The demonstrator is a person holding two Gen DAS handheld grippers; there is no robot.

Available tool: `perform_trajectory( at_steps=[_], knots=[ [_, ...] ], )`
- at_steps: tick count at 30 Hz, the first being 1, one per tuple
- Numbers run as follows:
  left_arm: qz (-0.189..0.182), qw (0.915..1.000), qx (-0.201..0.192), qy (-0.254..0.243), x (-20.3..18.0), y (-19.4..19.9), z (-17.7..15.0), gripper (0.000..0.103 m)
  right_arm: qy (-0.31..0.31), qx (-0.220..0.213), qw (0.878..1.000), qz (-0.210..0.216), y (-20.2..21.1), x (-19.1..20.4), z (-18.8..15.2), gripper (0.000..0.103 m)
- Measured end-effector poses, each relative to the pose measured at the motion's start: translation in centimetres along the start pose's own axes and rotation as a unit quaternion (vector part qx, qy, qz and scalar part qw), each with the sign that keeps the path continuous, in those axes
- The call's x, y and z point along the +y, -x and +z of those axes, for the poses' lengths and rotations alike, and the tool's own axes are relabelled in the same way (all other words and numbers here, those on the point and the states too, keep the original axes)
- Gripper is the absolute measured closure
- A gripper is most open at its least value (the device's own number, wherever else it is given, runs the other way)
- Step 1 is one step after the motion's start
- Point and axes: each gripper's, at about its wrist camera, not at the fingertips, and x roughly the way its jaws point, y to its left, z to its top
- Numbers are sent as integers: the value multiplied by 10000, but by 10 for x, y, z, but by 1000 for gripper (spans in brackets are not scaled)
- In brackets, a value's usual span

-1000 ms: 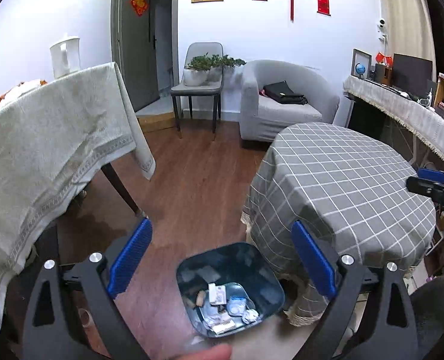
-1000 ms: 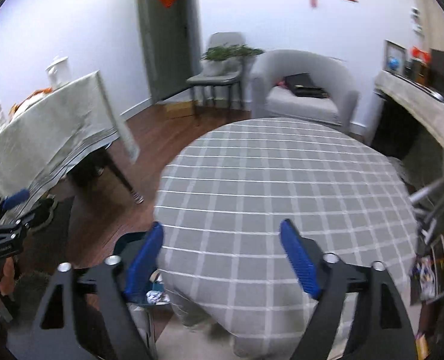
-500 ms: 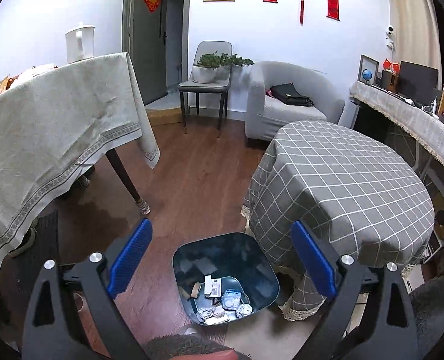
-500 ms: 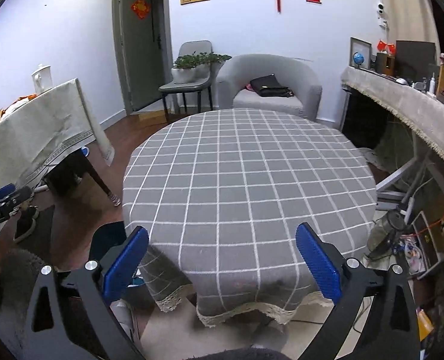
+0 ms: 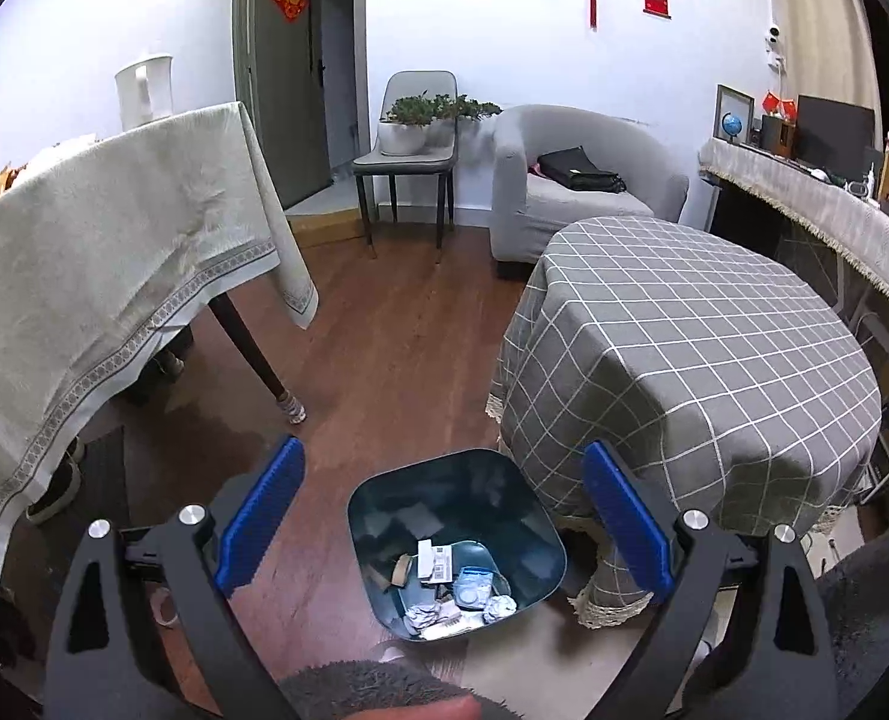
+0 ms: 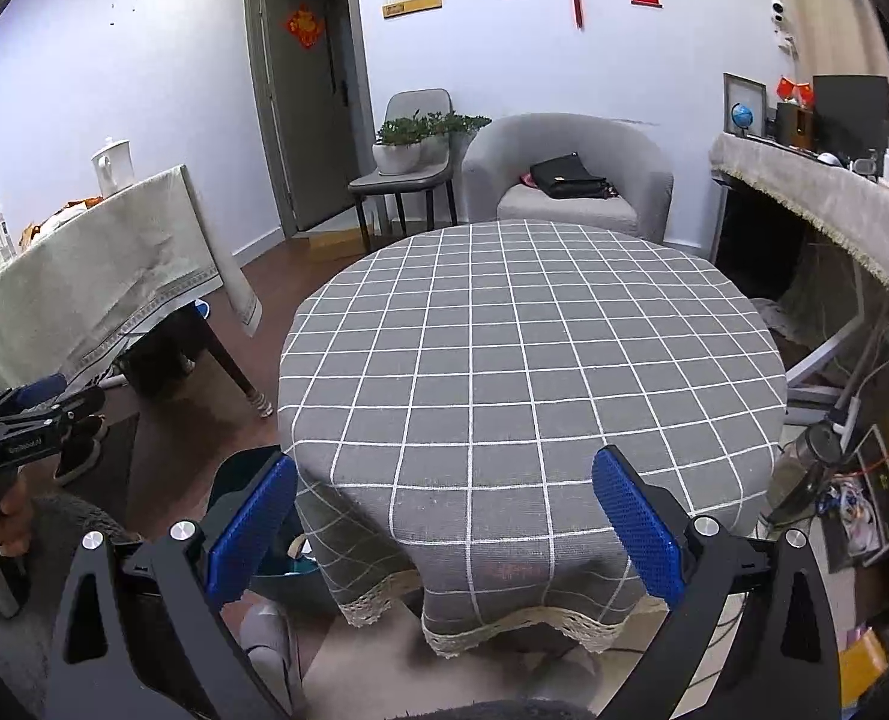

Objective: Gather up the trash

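Dark-blue trash bin stands on the floor, near-left of the grey-checked counter, containing litter. Left gripper and right gripper: fingers spread wide, holding nothing.

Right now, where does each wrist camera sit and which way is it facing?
Left wrist: on the left gripper, angled down at the trash bin on the floor; open blue fingers and a sleeve show.
Right wrist: on the right gripper, facing the round checked table; open fingers, the left gripper at the left edge.
Shared: table, bin, armchair, door.
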Motion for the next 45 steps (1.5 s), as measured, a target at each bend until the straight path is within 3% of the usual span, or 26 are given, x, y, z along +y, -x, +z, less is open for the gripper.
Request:
perform_trajectory(
  at_steps=[9,45],
  knots=[
    [-40,10000,-57,-15,0,2,0,7,247,40,9996,-104,-2,10,1,4],
    [-49,10000,-83,-24,-1,3,0,7,235,77,9996,-115,-2,5,0,4]
  ],
)
